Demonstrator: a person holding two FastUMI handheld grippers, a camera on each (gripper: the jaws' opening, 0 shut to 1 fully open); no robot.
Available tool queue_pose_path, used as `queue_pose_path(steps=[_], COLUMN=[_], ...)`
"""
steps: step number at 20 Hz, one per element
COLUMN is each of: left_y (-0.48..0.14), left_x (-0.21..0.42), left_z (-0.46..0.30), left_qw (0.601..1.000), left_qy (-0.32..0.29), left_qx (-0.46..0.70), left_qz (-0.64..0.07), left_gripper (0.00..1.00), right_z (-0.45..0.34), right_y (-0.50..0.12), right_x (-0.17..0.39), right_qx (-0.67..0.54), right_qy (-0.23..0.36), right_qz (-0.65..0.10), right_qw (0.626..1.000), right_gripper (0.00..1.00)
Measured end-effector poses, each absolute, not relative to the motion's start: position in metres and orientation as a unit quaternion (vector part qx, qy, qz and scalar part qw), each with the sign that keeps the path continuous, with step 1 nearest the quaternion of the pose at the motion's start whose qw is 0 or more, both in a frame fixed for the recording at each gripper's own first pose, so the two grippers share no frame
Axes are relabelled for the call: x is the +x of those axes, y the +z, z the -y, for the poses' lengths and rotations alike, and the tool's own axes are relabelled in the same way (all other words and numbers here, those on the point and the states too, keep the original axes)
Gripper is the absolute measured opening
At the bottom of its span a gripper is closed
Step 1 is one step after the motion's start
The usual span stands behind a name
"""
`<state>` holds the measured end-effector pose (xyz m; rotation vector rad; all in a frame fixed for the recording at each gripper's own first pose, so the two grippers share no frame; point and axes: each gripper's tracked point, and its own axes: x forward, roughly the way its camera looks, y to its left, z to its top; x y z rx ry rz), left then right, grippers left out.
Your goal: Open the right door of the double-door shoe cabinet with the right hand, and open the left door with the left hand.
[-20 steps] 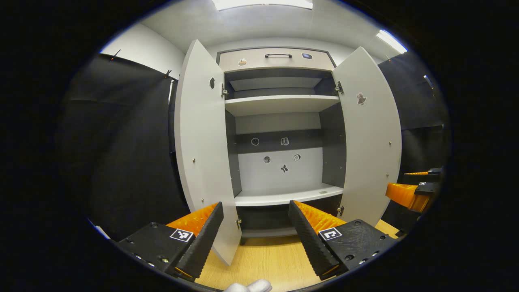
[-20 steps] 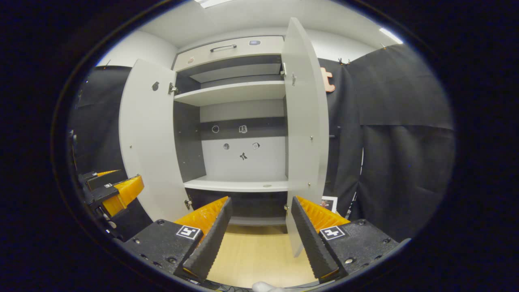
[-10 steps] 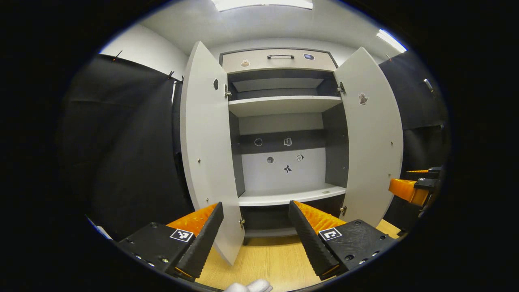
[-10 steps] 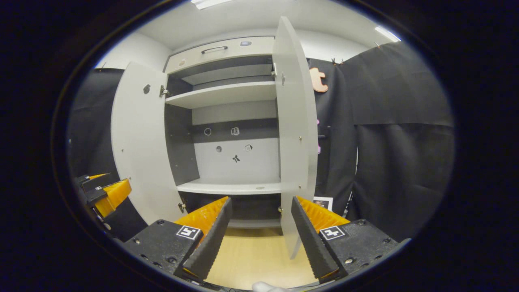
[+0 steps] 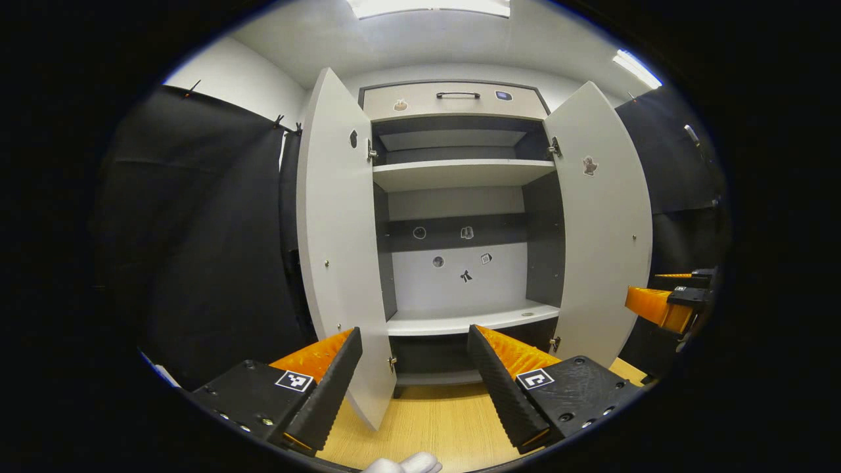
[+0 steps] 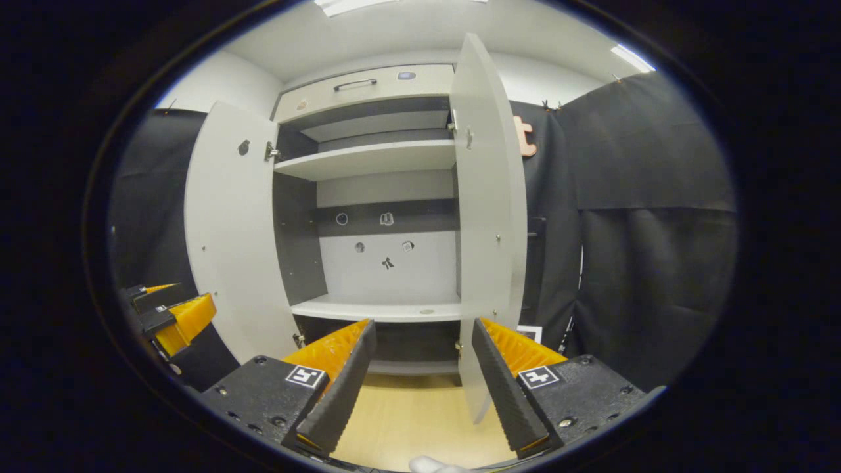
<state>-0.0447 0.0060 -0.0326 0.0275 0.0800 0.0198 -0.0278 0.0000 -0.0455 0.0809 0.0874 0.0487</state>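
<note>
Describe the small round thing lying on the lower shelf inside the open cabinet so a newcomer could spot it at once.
Start at the tall pale grey double-door shoe cabinet, both doors swung open. Look past the upper white shelf down to the lower white shelf. Near that shelf's right end lies a small flat round disc; unlike the stickers nearby, which are on the back wall, it lies on the shelf board.

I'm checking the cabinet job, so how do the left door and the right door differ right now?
Left gripper view: the left door carries a small dark sticker near its top; the right door carries a lighter figure sticker. The left door shows narrower, nearer edge-on; the right door shows more of its face. Both are pale, swung wide open, untouched.
</note>
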Motion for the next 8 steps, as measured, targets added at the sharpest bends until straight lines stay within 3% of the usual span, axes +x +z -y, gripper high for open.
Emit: queue_pose_path(steps=[8], left_y=[-0.0266], left_x=[-0.0447], left_z=[-0.0103], left_qw=[0.999], left_qy=[0.004], left_qx=[0.017], left_qz=[-0.031], left_gripper=[0.96], right_z=[-0.009], right_y=[-0.0421], right_x=[-0.033], right_qx=[0.036], right_qy=[0.024], right_qz=[-0.041], right_qw=[0.998], right_gripper=[0.92])
